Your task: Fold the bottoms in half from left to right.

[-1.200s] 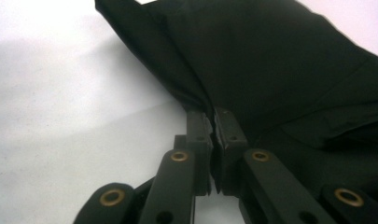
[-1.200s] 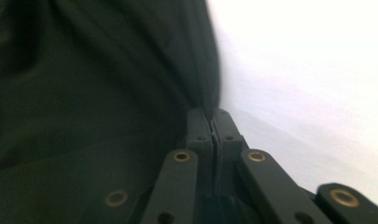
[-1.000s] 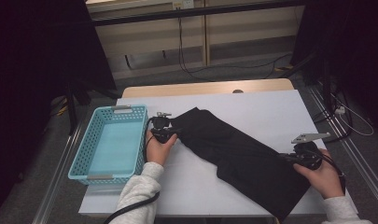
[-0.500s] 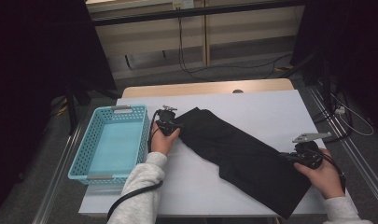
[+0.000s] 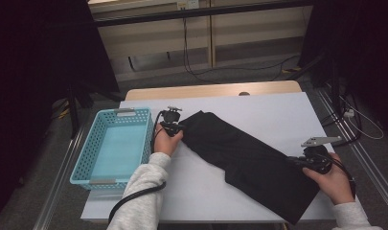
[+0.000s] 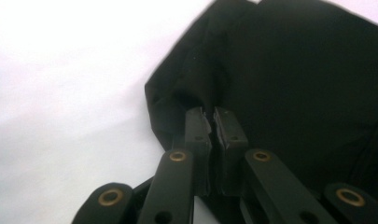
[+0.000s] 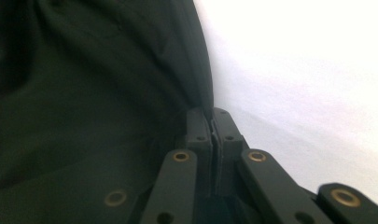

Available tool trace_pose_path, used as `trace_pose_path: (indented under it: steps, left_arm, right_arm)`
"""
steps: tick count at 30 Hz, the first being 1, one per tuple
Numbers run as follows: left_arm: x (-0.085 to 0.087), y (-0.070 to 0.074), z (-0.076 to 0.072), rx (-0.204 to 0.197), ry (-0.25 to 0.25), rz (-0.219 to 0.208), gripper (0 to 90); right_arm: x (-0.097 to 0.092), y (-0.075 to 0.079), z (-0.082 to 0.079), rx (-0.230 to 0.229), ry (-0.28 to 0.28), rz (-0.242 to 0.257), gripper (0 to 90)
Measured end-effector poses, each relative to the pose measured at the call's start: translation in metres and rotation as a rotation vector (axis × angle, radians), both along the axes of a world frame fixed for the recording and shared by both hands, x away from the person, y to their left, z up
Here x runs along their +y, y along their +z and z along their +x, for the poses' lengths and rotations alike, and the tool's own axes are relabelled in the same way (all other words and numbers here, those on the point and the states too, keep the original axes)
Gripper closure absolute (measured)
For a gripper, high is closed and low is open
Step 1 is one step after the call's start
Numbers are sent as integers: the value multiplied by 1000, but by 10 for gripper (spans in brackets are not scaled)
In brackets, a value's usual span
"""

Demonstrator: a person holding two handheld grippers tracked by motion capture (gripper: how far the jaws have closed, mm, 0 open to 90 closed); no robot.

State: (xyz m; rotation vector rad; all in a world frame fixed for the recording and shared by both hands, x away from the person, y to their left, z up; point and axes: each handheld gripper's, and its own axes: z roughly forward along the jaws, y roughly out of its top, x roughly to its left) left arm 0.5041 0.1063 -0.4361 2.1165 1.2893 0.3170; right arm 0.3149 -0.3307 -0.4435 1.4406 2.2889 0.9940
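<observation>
The left gripper (image 5: 176, 126), left of centre in the high view, had just closed its jaws on the black cloth (image 5: 249, 160). The right gripper (image 5: 302, 162), at the lower right, pinched the cloth's other edge.

The white table top (image 5: 258, 112) lies bare behind the black garment (image 5: 249, 160) — open passage along the far edge and the far right corner. Bare surface also runs along the near edge between the two forearms. On the left, the blue mesh basket (image 5: 81, 165) blocks the way — its wall stands just beside the left gripper (image 5: 171, 125).
</observation>
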Motion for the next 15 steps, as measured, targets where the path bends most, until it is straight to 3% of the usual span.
trace_pose_path:
  steps: [5, 7, 9, 15]
  left_arm:
    - [13, 6, -1, -1, 47, -24, 859]
    - [16, 6, -1, -16, 72, -3, 883]
    - [18, 4, -1, -13, 96, -27, 873]
    - [19, 4, -1, -4, 93, -25, 819]
  right_arm:
    - [-1, 2, -1, -6, 6, 10, 879]
    - [-1, 3, -1, -8, 5, 13, 879]
    - [-2, 3, -1, -5, 2, 9, 879]
    - [-5, 2, 0, 6, -16, -6, 880]
